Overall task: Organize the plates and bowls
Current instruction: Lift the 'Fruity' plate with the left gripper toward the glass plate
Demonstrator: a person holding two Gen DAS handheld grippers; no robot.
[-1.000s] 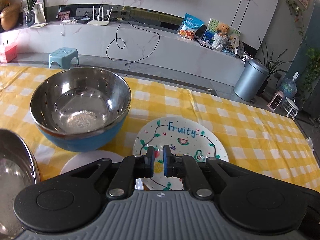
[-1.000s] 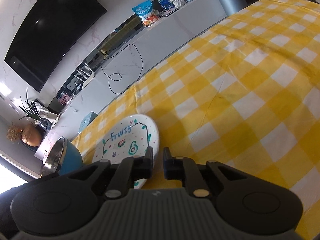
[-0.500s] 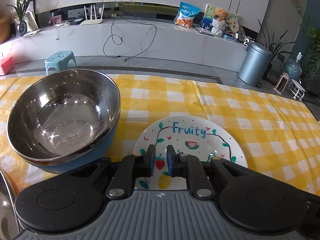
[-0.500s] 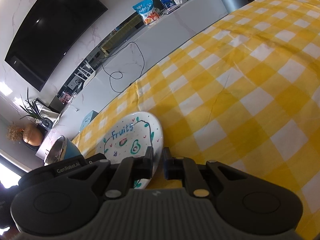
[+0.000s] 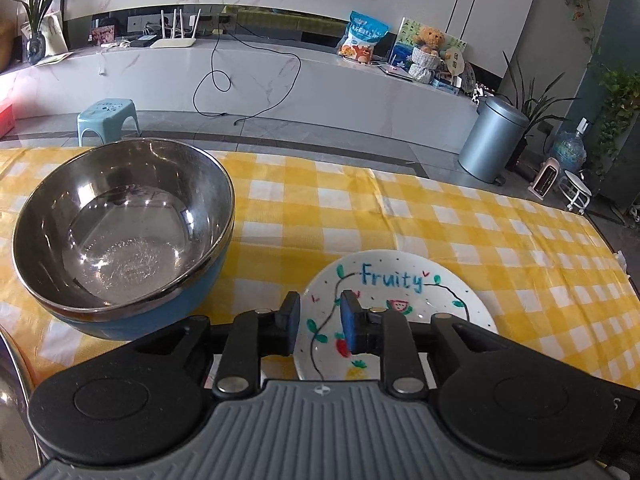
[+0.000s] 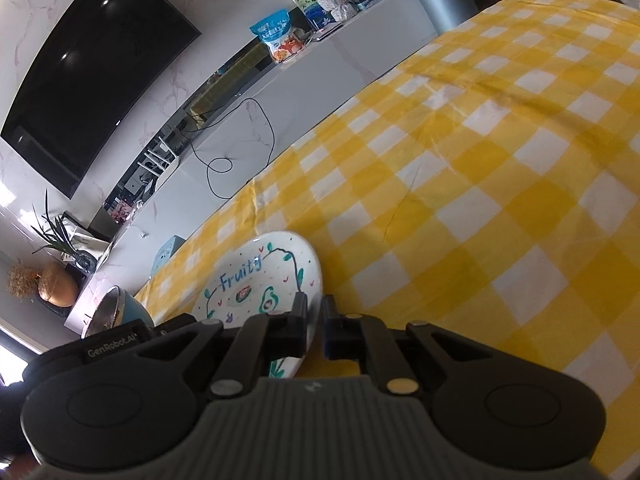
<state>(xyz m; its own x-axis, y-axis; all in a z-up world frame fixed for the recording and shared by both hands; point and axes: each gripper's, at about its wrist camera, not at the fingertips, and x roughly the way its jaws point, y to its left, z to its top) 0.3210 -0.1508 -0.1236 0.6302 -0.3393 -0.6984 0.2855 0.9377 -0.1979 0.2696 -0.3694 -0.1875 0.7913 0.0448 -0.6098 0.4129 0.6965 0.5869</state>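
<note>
Left wrist view, plate: white "Fruity" plate point(image 5: 400, 300) painted with vines and fruit, lying on the yellow checked tablecloth point(image 5: 440, 216), near edge hidden under the gripper body.
Plate, right wrist view: same plate point(image 6: 256, 276) seen at a slant; its right rim runs into the gap between the right gripper's fingers.
Right gripper: point(image 6: 315, 320) fingers nearly together, one on each side of the plate's rim; appears to be pinching the rim, though the contact itself is hidden by the finger tips.
Left gripper: point(image 5: 320, 318) fingers spread, gap clearly visible, nothing between them; poised over the plate's left portion, whether touching it cannot be told.
Bowl: steel-lined bowl point(image 5: 124, 224) with blue outside, upright on the cloth, just beside the plate to its left; inside looks bare and shiny.
Bowl, right wrist view: only a sliver of it point(image 6: 116, 308) at far left, past the left gripper's body.
Second steel rim: curved metal edge point(image 5: 10, 380) at the left frame border, too cropped to identify.
Beyond the table: blue stool point(image 5: 108, 118) on the floor, grey bin point(image 5: 494, 142) at right, long white console point(image 5: 280, 76) along the wall with a snack bag point(image 5: 362, 40) and a teddy bear point(image 5: 428, 38) on it.
Wall: dark television point(image 6: 88, 76) above the console.
</note>
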